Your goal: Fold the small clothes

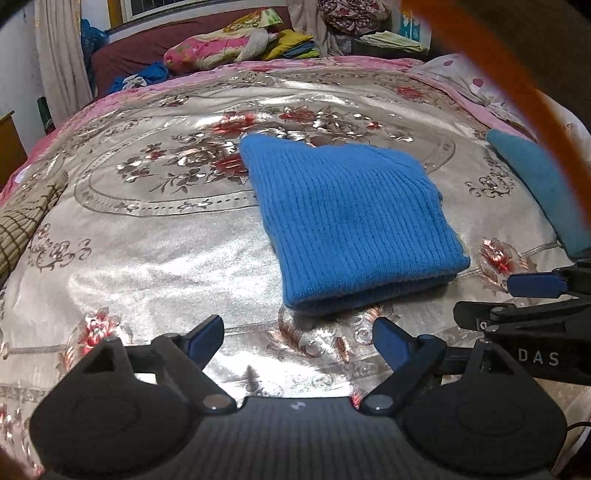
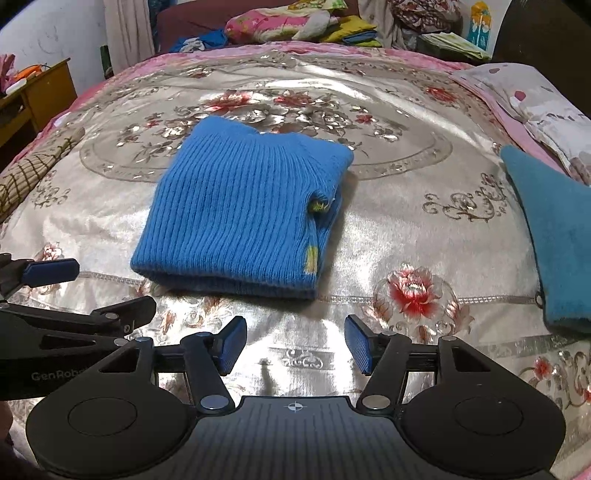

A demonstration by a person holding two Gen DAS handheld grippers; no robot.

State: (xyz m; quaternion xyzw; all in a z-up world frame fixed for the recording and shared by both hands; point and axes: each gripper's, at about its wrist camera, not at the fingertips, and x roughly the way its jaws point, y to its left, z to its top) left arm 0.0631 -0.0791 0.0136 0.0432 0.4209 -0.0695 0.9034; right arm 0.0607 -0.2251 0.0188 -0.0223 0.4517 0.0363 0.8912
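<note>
1. Orange blur crosses the top right of the left wrist view, too close to identify; it hides part of the bed behind it.
2. Teal cloth lies at the right, cut off by the frame edge in both views, so its shape cannot be told.
3. Checked fabric at the left edge is only partly in view.
4. Pile of bedding at the far end of the bed is small and jumbled; single pieces are hard to make out.
5. Sweater, blue ribbed knit, lies folded into a rough square on the silver floral bedspread, with a small yellow patch showing at its right edge. No gripper touches it.
6. Left gripper hangs just short of the sweater's near edge, pointing steeply down, jaws spread wide with nothing between them.
7. Right gripper sits just beside it, likewise tilted down, jaws parted and empty, narrower than the left pair.
</note>
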